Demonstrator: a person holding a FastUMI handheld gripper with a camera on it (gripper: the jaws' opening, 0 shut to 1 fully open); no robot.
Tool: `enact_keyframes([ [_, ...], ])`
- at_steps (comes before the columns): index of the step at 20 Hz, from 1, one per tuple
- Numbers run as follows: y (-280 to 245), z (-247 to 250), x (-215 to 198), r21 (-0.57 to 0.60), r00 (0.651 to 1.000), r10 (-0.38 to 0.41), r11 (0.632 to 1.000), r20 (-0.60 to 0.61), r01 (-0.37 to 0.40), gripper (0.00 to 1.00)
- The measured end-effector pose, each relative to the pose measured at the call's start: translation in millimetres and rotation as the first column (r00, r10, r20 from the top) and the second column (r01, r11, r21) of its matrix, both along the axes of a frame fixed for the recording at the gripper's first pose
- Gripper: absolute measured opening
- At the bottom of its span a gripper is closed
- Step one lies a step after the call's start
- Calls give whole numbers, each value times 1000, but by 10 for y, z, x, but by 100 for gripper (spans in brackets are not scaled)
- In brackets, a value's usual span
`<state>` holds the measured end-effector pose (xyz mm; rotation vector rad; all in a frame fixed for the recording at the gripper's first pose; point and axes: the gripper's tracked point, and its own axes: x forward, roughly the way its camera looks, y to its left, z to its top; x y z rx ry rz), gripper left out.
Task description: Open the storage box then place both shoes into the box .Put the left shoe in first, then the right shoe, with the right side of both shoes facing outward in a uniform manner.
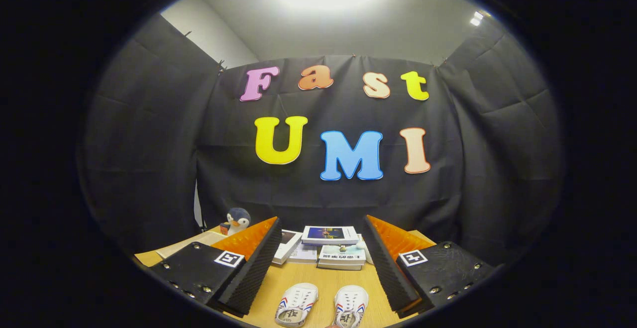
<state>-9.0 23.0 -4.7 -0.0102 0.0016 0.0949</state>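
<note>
Black cloth walls close the booth on three sides under a bright ceiling lamp at the top of the frame, and a light wooden table point(318, 278) fills the lower middle. At the table's far edge, centre frame, lies a cluster of books point(329, 235) and boxes; whether one of them is the storage box I cannot tell. A small plush penguin point(238, 220) sits at lower left against the cloth. The gripper point(318, 268) is held high and level, its two fingers spread wide apart and holding nothing. Between them, low in the frame, the two white shoes sit side by side on the wood, close together but not touching: the left-hand shoe point(297, 304) and the right-hand shoe point(351, 306). Their long axes run roughly along the gripper's forward line, toes pointing toward the books. Both lie below the fingers rather than ahead of them, so reaching either would, in my judgement, call for tipping down first.
</note>
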Motion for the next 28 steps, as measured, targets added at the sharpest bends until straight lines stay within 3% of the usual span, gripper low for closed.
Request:
enact_keyframes([
  [8,275,-271,49,109,993,99,990,-70,-91,98],
  [13,485,-543,86,249,968,195,957,-157,-152,98],
  [21,828,-1068,98,486,888,352,856,-297,-177,99],
  [24,943,-1316,81,545,847,402,822,-348,-166,99],
  [28,1149,-1575,22,652,776,483,748,-404,-126,99],
])
